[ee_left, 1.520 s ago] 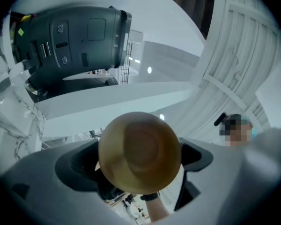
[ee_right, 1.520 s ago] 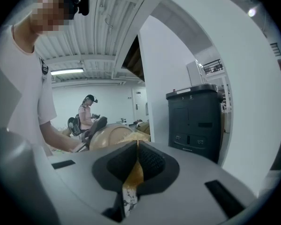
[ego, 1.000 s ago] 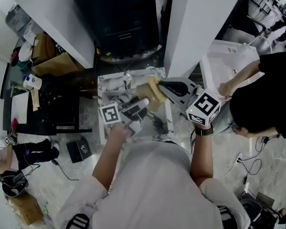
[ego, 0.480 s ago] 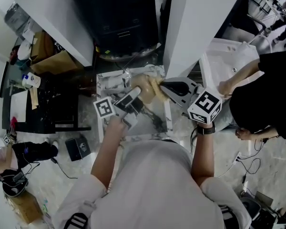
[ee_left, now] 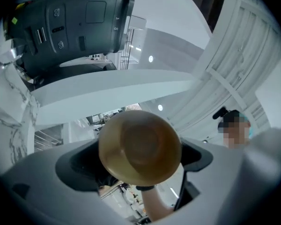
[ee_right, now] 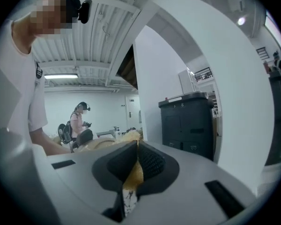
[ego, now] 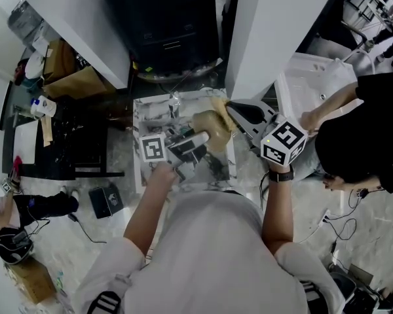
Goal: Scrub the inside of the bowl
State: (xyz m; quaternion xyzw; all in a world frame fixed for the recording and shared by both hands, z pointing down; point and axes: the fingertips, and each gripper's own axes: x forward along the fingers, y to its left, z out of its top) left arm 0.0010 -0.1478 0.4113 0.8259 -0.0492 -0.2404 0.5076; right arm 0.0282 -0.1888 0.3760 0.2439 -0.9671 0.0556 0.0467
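Sitting between the jaws of the left gripper [ego: 198,138], the tan bowl [ee_left: 139,146] is clamped at its sides by the dark pads, which press on it from left and right. In the left gripper view it shows as an almost full circle with a darker round patch at its middle, so its axis runs roughly along the gripper, tilted upward toward the ceiling. Being round, it has no long side, and whether the base or the hollow faces the camera I cannot tell. From the head view the bowl [ego: 209,128] is in front of the person's chest, above a marbled tabletop [ego: 144,116]. Just beside it, at its upper right, is the yellow sponge [ego: 217,104]. The right gripper [ee_right: 135,161] has its ribbed jaws nearly together, pinching that sponge [ee_right: 133,172] as a thin strip. Beyond the table stands a black bin [ego: 164,25], with a second person [ego: 367,129] in black off to the right.
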